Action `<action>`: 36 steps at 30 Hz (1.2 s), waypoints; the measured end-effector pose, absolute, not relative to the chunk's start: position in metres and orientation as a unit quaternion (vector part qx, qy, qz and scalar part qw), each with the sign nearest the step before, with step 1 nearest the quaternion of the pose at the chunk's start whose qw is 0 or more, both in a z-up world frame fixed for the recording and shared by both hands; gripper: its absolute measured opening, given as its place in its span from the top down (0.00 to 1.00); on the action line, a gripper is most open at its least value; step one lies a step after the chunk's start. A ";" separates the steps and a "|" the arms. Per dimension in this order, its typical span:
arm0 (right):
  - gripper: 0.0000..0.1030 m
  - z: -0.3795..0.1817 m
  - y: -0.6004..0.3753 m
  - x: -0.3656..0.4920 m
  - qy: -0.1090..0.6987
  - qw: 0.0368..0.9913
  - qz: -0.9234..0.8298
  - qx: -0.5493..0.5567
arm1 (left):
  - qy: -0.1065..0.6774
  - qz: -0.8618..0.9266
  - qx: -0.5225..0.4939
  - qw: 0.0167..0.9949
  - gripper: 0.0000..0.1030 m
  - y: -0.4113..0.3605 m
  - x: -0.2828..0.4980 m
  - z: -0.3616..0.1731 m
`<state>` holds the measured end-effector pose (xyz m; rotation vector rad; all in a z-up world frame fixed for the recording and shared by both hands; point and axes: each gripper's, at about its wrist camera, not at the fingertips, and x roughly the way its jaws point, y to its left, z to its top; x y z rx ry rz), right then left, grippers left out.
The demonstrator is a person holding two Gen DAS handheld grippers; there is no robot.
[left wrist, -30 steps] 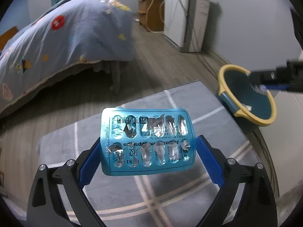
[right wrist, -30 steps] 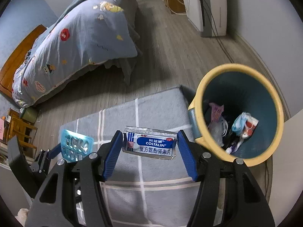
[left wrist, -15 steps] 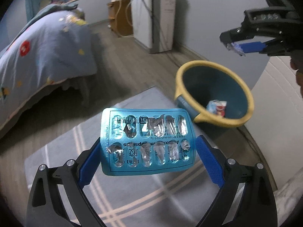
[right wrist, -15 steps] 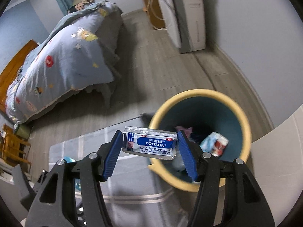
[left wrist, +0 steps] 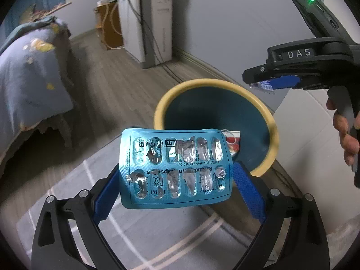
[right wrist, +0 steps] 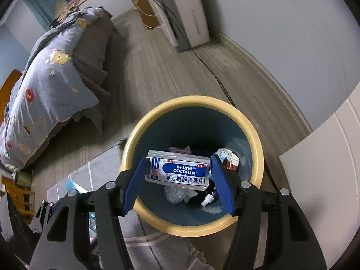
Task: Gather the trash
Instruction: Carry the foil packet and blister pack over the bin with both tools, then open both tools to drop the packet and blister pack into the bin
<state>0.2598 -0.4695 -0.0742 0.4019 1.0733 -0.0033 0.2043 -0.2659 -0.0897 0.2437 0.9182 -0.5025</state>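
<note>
At nine o'clock, a bed (left wrist: 29,78) under a soft patterned quilt. The left gripper (left wrist: 176,175) clamps a crinkled blue foil blister pack (left wrist: 175,168) above a grey striped rug (left wrist: 135,236). At two o'clock stands a round, yellow-rimmed teal bin (right wrist: 256,148) on plank flooring. The right gripper (right wrist: 178,175) pinches a glossy Coltalin sachet (right wrist: 180,168) over the bin's mouth.

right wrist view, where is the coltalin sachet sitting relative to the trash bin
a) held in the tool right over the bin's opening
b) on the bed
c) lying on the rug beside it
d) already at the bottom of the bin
a: the Coltalin sachet is clamped between the blue pads of the right tool, with the yellow-rimmed trash bin open directly below it and older rubbish visible underneath.
</note>
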 end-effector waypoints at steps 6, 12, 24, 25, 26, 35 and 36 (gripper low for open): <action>0.43 -0.093 -0.477 0.267 0.519 0.828 -0.005 0.215 | 0.444 -0.247 0.130 0.852 0.09 -0.291 0.223 -0.102; 0.42 -0.112 -0.498 0.269 0.522 0.818 -0.025 0.238 | 0.440 -0.257 0.156 0.846 0.09 -0.308 0.227 -0.112; 0.42 -0.131 -0.515 0.273 0.519 0.803 -0.036 0.291 | 0.431 -0.263 0.148 0.851 0.09 -0.319 0.240 -0.124; 0.42 -0.132 -0.514 0.274 0.519 0.802 -0.034 0.293 | 0.432 -0.263 0.147 0.850 0.09 -0.320 0.241 -0.125; 0.41 -0.132 -0.513 0.275 0.519 0.802 -0.032 0.294 | 0.435 -0.263 0.147 0.849 0.09 -0.321 0.241 -0.127; 0.22 -0.130 -0.518 0.277 0.518 0.802 -0.035 0.297 | 0.444 -0.257 0.147 0.846 0.08 -0.325 0.247 -0.135; 0.21 -0.130 -0.519 0.277 0.518 0.802 -0.037 0.297 | 0.445 -0.256 0.146 0.846 0.08 -0.325 0.247 -0.135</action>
